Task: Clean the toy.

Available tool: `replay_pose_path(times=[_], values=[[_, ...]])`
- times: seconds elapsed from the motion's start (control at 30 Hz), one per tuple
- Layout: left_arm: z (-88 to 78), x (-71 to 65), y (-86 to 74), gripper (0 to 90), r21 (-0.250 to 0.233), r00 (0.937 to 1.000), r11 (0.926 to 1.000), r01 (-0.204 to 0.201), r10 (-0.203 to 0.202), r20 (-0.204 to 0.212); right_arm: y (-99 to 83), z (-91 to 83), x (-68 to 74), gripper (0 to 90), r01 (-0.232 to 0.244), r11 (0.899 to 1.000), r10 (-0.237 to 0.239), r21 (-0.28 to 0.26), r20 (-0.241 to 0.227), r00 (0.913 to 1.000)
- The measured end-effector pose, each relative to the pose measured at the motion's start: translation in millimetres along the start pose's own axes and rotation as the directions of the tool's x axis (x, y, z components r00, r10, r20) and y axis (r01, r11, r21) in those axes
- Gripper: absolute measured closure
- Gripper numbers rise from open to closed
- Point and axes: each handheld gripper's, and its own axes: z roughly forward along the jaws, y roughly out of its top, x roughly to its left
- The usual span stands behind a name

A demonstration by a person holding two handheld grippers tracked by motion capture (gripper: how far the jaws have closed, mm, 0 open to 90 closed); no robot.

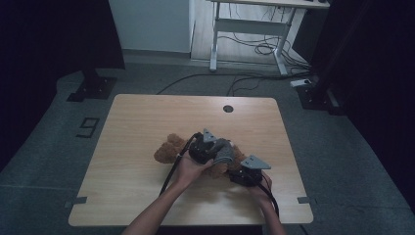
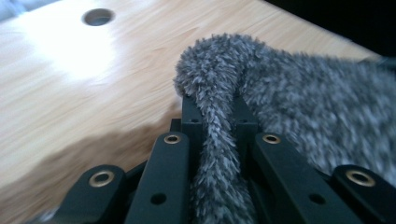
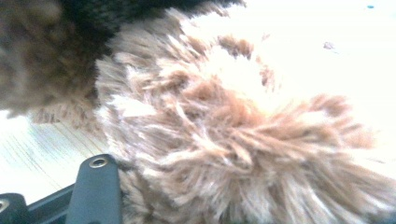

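At worktop [image 1: 122, 147] centre: brown teddy bear [image 1: 169, 149] lies crosswise. Left tongs [image 2: 215, 116] clenched on grey fuzzy garment [image 2: 317, 112], over bear's middle. Right tongs [image 1: 240, 172] pressed into brown fur [image 3: 243, 140] at right end, nearer; grip cannot tell.

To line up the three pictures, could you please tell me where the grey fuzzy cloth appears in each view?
High view: the grey cloth lies mid-table on the brown teddy bear, at the left gripper.
Left gripper view: centre and right, a fold pinched between the black jaws.
Right gripper view: I cannot make it out; brown fur is in front.
Shared landmark: the wooden table.
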Motion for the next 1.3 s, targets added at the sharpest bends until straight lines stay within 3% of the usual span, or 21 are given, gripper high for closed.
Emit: replay_pose_path(times=[0.13, 0.27, 0.43, 0.6, 0.77, 0.87, 0.97, 1.03, 1.13, 1.23, 1.3], values=[[-12.6, 4.9, -8.5, 80.4, -0.019, 0.9965, 0.9989, -0.043, 0.042, -0.072, 0.4, -0.2, -0.2, 37.0, -0.005, 1.000, 0.005, -0.002, -0.003, 1.0000], [-28.1, 22.3, -17.1, 80.4, -0.028, 0.9957, 0.9995, -0.014, 0.012, -0.092, 0.2, -0.2, -0.8, 36.9, -0.013, 1.000, 0.013, -0.004, -0.007, 0.9999], [-41.7, 40.4, -28.7, 80.4, -0.044, 0.9946, 0.9983, 0.038, -0.042, -0.095, 0.7, 0.2, -1.8, 36.9, -0.016, 1.000, 0.016, -0.002, -0.014, 0.9998], [-51.4, 47.1, -25.2, 80.4, -0.081, 0.9951, 0.9927, 0.089, -0.092, -0.034, 1.1, 0.0, -1.3, 36.9, -0.016, 1.000, 0.016, -0.004, -0.010, 0.9998], [-51.8, 32.6, 3.0, 80.5, -0.131, 0.9959, 0.9876, 0.087, -0.082, 0.036, 1.0, -0.3, -3.1, 36.9, -0.024, 1.000, 0.023, -0.006, -0.019, 0.9995], [-38.1, 12.0, 27.0, 80.5, -0.135, 0.9967, 0.9893, 0.055, -0.046, 0.067, 0.9, -0.4, -2.6, 36.9, -0.022, 1.000, 0.022, -0.008, -0.016, 0.9996], [-20.9, -3.9, 39.3, 80.4, -0.109, 0.9936, 0.9932, 0.039, -0.027, 0.109, 0.9, -0.7, -2.6, 36.9, -0.018, 1.000, 0.018, -0.010, -0.014, 0.9997], [-7.4, -12.0, 42.5, 80.4, -0.067, 0.9910, 0.9974, 0.029, -0.020, 0.133, 1.0, -0.7, -2.5, 36.9, -0.019, 1.000, 0.019, -0.010, -0.014, 0.9997], [20.0, -21.2, 34.2, 80.1, 0.041, 0.9864, 0.9992, 0.001, -0.008, 0.164, 1.2, -1.0, -2.0, 36.9, -0.020, 1.000, 0.020, -0.007, -0.013, 0.9997], [20.7, -20.9, 26.7, 80.2, 0.023, 0.9861, 0.9997, 0.012, -0.015, 0.166, -0.2, -0.3, -2.6, 36.7, -0.018, 1.000, 0.018, 0.008, -0.009, 0.9998], [16.3, -19.6, 23.7, 80.5, 0.019, 0.9911, 0.9998, -0.008, 0.006, 0.133, 0.2, -0.4, -2.6, 36.7, -0.014, 1.000, 0.014, 0.007, -0.009, 0.9999]])
